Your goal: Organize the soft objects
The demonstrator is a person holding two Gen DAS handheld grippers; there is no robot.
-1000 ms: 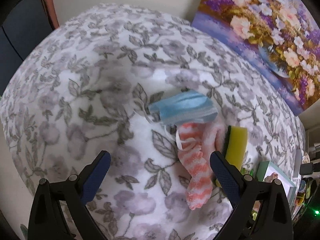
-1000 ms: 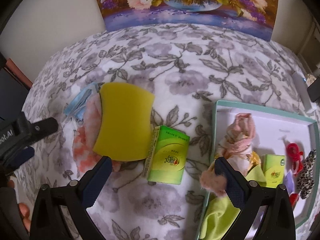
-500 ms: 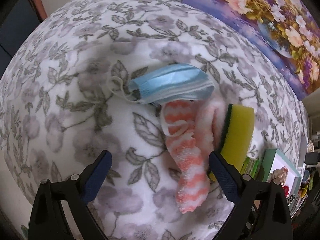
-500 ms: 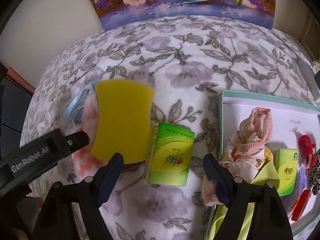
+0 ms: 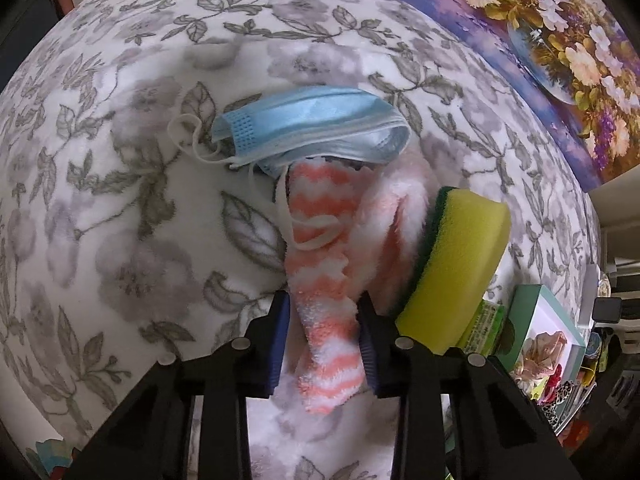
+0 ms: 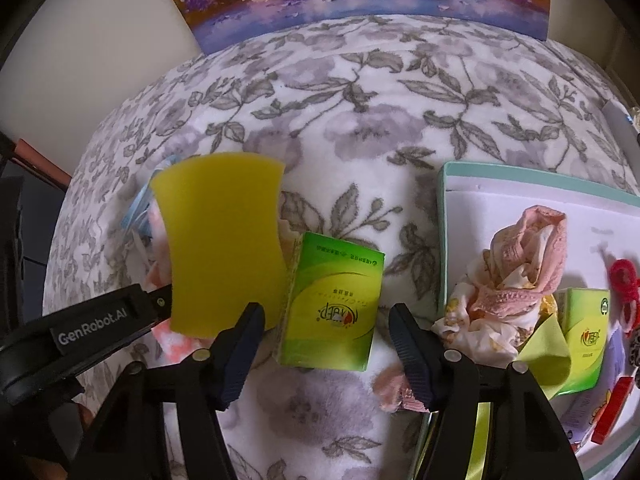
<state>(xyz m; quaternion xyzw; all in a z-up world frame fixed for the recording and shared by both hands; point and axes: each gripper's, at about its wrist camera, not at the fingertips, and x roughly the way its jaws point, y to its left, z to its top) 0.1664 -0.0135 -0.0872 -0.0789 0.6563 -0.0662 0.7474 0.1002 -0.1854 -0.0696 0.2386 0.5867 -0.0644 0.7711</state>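
- Left gripper (image 5: 323,322) fingers were closing around the striped sock (image 5: 320,280) on the floral blanket (image 5: 120,200); right gripper (image 6: 326,334) fingers, still clear, were closing around the green tissue pack (image 6: 332,304).
- A yellow sponge (image 6: 222,240) overlapped the sock; a blue mask (image 5: 308,124) covered its top.
- The teal box (image 6: 442,240) held pink cloth (image 6: 516,264) and another tissue pack (image 6: 586,340), clear only from the right wrist.

- Coral-and-white striped fuzzy sock (image 5: 320,280): lies lengthwise at centre frame on the floral blanket, toe end toward the bottom
- Blue face mask (image 5: 312,124): crumpled, draped across the sock's upper end
- Yellow sponge (image 5: 456,268): green scrub side tilted against the sock's right edge
- Green tissue pack (image 6: 332,300): flat, just right of the sponge
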